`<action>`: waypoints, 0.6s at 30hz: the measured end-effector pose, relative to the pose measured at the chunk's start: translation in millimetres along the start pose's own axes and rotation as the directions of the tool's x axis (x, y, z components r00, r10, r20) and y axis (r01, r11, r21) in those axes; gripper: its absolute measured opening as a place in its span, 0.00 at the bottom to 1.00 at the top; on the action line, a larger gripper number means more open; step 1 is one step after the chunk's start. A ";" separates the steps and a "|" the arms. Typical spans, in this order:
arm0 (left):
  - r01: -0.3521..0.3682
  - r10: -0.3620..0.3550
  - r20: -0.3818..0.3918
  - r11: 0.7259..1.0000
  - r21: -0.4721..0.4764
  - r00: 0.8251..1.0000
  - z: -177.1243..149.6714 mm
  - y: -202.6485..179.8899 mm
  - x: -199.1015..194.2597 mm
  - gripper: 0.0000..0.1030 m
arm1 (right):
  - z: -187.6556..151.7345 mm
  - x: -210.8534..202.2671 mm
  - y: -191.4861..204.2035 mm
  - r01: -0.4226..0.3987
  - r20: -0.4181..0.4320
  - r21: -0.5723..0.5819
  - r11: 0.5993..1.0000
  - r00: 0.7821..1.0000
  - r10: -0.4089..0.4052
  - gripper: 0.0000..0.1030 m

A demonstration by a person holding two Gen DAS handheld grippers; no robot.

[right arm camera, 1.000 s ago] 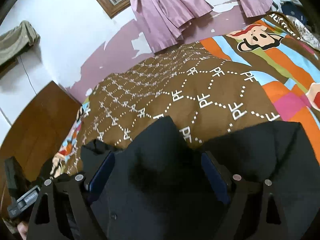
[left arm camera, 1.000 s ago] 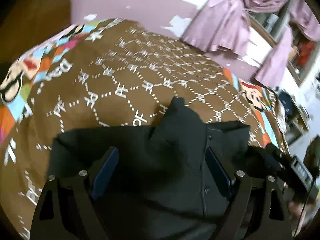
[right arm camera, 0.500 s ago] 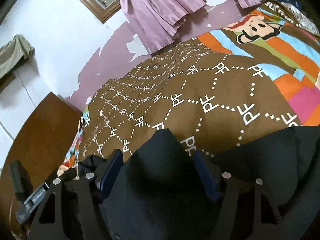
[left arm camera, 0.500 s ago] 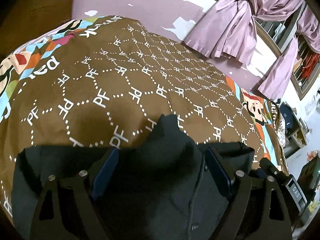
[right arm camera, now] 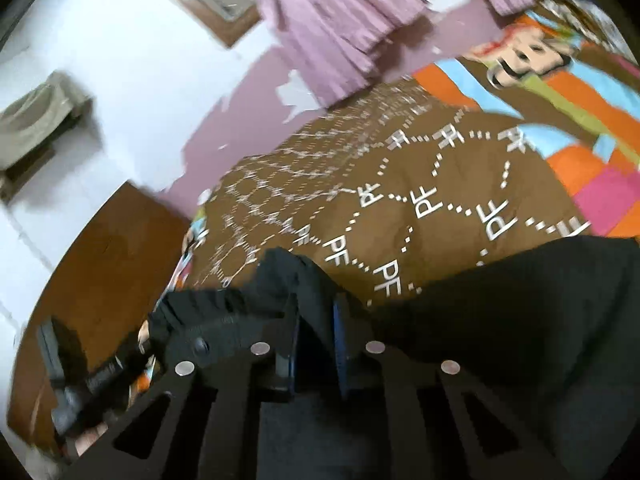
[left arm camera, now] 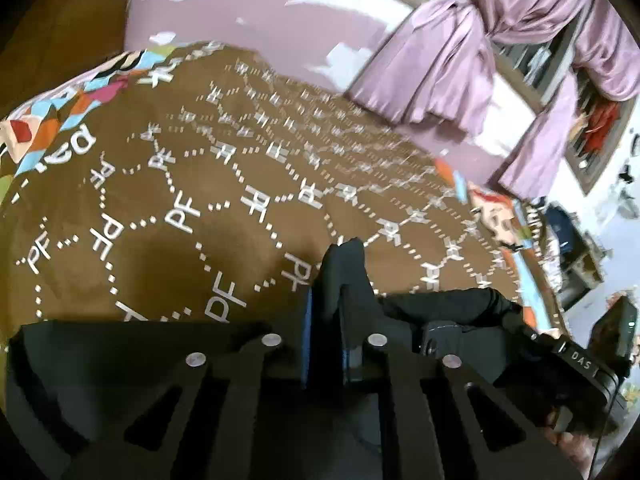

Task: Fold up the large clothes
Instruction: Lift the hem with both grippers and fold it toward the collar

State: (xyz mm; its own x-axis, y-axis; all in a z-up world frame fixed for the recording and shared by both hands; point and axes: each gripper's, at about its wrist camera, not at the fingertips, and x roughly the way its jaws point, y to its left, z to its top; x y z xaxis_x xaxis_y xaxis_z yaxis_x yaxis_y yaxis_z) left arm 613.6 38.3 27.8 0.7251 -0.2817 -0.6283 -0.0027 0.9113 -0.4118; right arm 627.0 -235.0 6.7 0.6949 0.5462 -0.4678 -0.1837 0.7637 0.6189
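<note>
A black buttoned garment [left arm camera: 444, 306] lies on the near part of the bed, spread wide in the right wrist view [right arm camera: 520, 300]. My left gripper [left arm camera: 326, 300] is closing, and its blue pads pinch a raised fold of the black cloth that pokes up past the fingertips. In the same way my right gripper [right arm camera: 316, 304] is closing on another bunched fold of that garment. Each tool shows at the edge of the other's view: the right one [left arm camera: 580, 364] and the left one [right arm camera: 72, 380].
The bed carries a brown cover with white PF lettering [left arm camera: 200, 200] and bright cartoon borders [right arm camera: 580, 112]. Purple curtains [left arm camera: 440, 72] hang at the wall behind. A brown wooden panel [right arm camera: 100, 260] stands at the bed's left end. Cluttered shelves [left arm camera: 576, 256] are at the right.
Both grippers went from wide open over the black garment to pinched together on folds of it. The cloth between the fingers has bunched into a narrow ridge.
</note>
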 end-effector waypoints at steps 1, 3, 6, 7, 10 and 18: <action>0.019 -0.019 0.017 1.000 0.009 1.000 -0.8 0.0 -9.9 0.06 | -2.8 -8.9 2.1 -0.007 -0.005 -0.028 1.000 1.000 0.007 0.11; 0.056 -0.057 0.035 0.998 0.034 0.998 -1.1 -0.8 -30.7 0.05 | -11.8 -30.4 9.2 -0.001 -0.021 -0.118 0.993 1.000 -0.002 0.09; 0.106 -0.111 0.047 0.988 0.113 0.993 -10.1 -6.4 -66.1 0.04 | -29.0 -54.4 18.0 0.007 -0.035 -0.203 0.979 0.999 -0.014 0.07; 0.116 -0.124 0.050 0.984 0.135 0.991 -14.2 -8.6 -75.2 0.04 | -34.3 -58.4 19.7 0.012 -0.038 -0.221 0.975 0.999 -0.021 0.07; 0.137 -0.146 0.037 0.974 0.182 0.989 -38.0 -11.2 -101.4 0.03 | -55.4 -60.3 21.5 0.044 -0.050 -0.283 0.958 0.997 -0.061 0.06; 0.098 -0.084 -0.128 0.990 0.100 0.988 -82.7 13.6 -61.6 0.03 | -76.2 -15.2 -15.4 0.081 -0.184 -0.163 0.983 0.977 -0.111 0.05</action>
State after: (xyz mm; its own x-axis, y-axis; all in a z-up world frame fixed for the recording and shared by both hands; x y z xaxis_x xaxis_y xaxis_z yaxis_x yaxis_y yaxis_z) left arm 512.0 43.2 6.3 0.6285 -0.3937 -0.6708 0.1370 0.9050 -0.4028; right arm 566.2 -228.8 -43.8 0.5710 0.5124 -0.6414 -0.2380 0.8511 0.4680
